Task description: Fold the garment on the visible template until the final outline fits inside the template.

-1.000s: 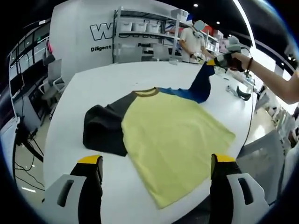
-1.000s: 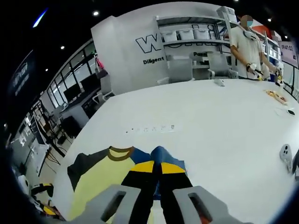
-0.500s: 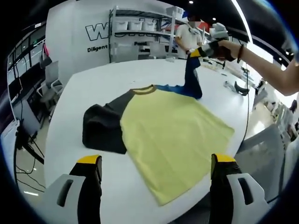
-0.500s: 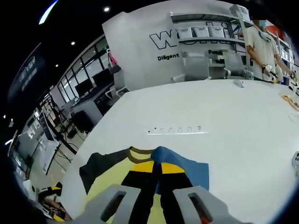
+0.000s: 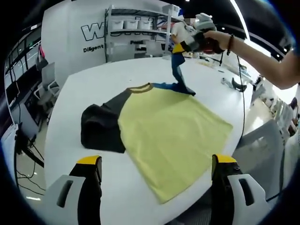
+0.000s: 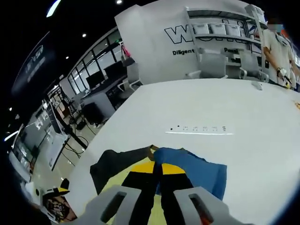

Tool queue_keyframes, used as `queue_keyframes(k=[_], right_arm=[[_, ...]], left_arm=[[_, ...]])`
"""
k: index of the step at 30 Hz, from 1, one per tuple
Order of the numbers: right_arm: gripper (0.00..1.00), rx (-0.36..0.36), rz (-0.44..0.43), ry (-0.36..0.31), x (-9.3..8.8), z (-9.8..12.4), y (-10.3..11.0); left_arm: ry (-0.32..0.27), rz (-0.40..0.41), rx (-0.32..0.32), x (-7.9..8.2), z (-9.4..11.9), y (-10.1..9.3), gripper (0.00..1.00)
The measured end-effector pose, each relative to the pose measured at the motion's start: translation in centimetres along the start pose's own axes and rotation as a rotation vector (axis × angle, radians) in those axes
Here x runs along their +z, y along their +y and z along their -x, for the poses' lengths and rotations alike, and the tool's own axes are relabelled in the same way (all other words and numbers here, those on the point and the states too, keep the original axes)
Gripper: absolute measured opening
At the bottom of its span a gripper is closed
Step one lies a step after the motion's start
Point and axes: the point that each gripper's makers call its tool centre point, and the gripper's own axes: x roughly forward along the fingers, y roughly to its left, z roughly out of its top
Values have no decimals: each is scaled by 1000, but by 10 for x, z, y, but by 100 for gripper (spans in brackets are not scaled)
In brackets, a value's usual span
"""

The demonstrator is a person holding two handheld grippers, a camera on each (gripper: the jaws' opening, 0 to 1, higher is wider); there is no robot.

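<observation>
1. The shirt lies flat on the white table — yellow body, dark sleeve.
2. The right gripper pinches the blue sleeve, lifting it.
3. The left gripper hovers with jaws apart — nothing held.

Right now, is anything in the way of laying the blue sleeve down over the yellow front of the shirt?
Nothing visible: the yellow front lies bare, and the right gripper holds the blue sleeve lifted above the shirt's far edge.

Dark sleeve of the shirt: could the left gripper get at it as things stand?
Probably yes: the left gripper is open and the dark sleeve lies flat on the white table ahead with nothing between.
</observation>
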Motion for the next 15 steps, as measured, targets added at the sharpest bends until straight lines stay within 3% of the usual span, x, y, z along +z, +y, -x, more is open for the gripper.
queue_keyframes(k=[9,15], right_arm=[[0,48,-2,11,2,-14,32],[0,86,8,52,-7,-32,58]], left_arm=[[-1,-4,-10,1,1,0,99],[2,-7,-10,0,-1,1,99]])
